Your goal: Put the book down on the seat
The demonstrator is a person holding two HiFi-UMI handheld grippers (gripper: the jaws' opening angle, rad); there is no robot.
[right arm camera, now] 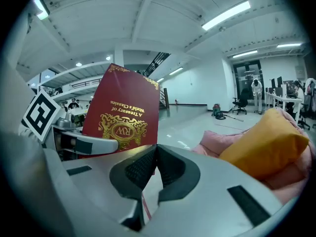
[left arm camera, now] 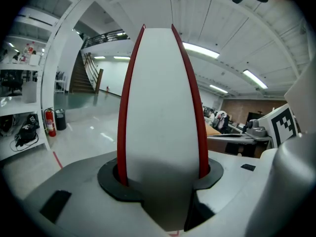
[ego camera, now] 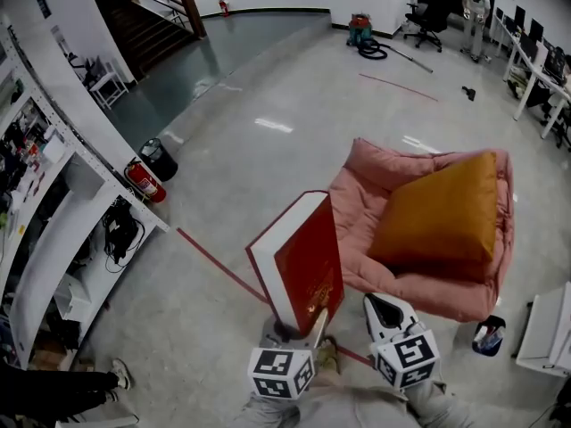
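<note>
A thick red hardback book (ego camera: 303,270) stands upright in the air, its white page edge (left arm camera: 160,107) facing the left gripper view. My left gripper (ego camera: 299,330) is shut on its lower end, the red covers pressed between both pads (left arm camera: 160,177). The pink padded seat (ego camera: 366,185) lies on the floor just right of the book, with an orange cushion (ego camera: 442,212) resting on it. My right gripper (ego camera: 384,308) hovers beside the left one, near the seat's front edge, shut with nothing in it. In the right gripper view (right arm camera: 155,162) the book's gold-lettered cover (right arm camera: 123,112) is at left and the cushion (right arm camera: 266,142) at right.
White shelving (ego camera: 53,203) curves along the left, with a red fire extinguisher (ego camera: 143,181) and a black bin (ego camera: 159,157) at its foot. A red floor line (ego camera: 219,266) runs under the book. A small bin (ego camera: 488,335) and a white table (ego camera: 544,328) stand right of the seat.
</note>
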